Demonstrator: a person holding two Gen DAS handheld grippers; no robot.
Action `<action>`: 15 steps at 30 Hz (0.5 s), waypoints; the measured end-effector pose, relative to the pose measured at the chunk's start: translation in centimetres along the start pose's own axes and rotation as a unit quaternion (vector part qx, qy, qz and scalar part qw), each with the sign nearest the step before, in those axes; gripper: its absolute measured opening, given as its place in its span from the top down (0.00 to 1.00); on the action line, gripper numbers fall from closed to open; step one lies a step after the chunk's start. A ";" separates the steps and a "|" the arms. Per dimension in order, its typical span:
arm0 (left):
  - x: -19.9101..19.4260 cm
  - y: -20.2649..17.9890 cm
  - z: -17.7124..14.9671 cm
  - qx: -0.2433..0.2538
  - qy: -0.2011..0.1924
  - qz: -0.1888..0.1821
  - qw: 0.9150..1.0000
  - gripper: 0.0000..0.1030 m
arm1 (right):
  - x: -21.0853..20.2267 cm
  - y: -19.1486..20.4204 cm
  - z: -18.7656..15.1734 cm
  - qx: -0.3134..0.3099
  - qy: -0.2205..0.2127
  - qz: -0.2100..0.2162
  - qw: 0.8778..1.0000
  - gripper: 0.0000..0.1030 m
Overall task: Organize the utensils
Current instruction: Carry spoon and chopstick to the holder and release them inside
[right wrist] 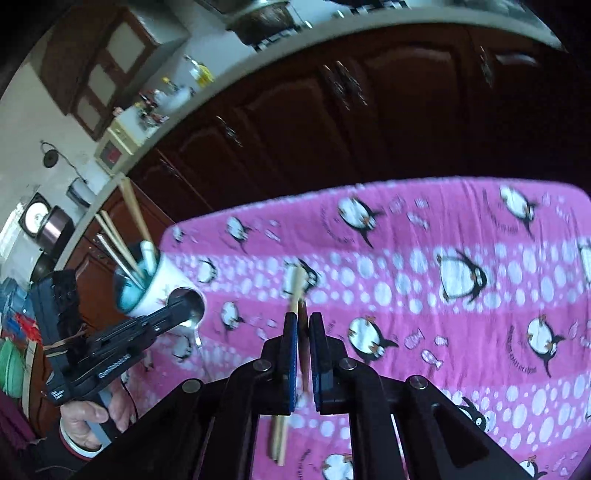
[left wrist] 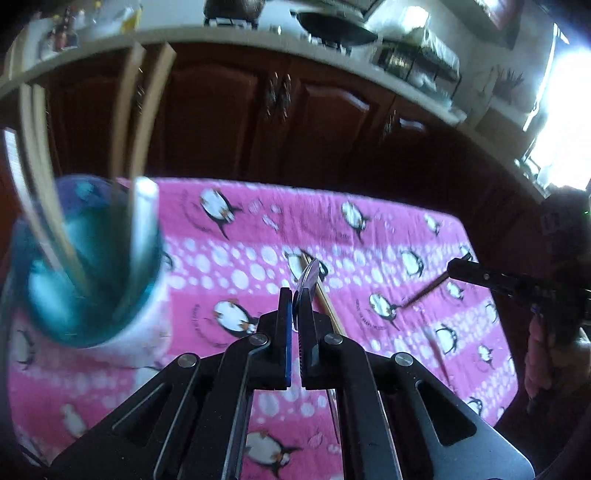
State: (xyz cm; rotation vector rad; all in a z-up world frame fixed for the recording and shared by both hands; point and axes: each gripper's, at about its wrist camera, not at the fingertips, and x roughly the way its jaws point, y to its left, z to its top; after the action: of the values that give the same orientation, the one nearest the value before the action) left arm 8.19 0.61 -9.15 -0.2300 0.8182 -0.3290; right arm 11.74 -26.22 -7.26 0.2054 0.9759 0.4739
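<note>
Left tongs (left wrist: 295,295) clamped on shiny metal spoon (left wrist: 309,275), bowl jutting past tips. Right tongs (right wrist: 303,319) clamped on dark brown chopstick (right wrist: 303,332). Both above worktop with pink penguin-print cloth (right wrist: 461,229). Pale wooden chopstick (right wrist: 284,424) lies on cloth directly beneath both tongs. White cup with blue inside (left wrist: 85,266), holding more chopsticks, stands near worktop's left edge.

Kitchen: a run of dark reddish-brown wooden cabinets (left wrist: 236,107) with metal handles under a pale countertop (left wrist: 258,37), which carries a dark wok (left wrist: 332,26) and blurred bottles. Pink penguin-print cloth (right wrist: 424,280) covers the table in front. Hard white daylight floods from a window (left wrist: 565,122) at the right.
</note>
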 end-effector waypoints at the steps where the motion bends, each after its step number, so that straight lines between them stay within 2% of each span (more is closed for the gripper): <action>1: -0.9 0.1 0.1 0.000 -0.007 0.002 1.000 0.99 | -0.4 0.6 0.2 -0.006 -0.007 0.001 1.000 0.94; 10: -9.0 2.3 1.8 -0.010 -0.087 0.029 0.996 0.99 | -2.3 7.1 2.0 -0.053 -0.047 0.029 0.997 0.94; 15: -13.1 4.8 4.4 -0.020 -0.149 0.074 0.986 0.99 | -2.9 10.9 3.4 -0.082 -0.062 0.052 0.993 0.94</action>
State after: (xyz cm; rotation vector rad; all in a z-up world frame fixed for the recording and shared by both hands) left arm 4.10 10.22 1.06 -0.2483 0.5434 -0.1332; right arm 9.99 -17.92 0.85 0.1358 0.8028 0.6277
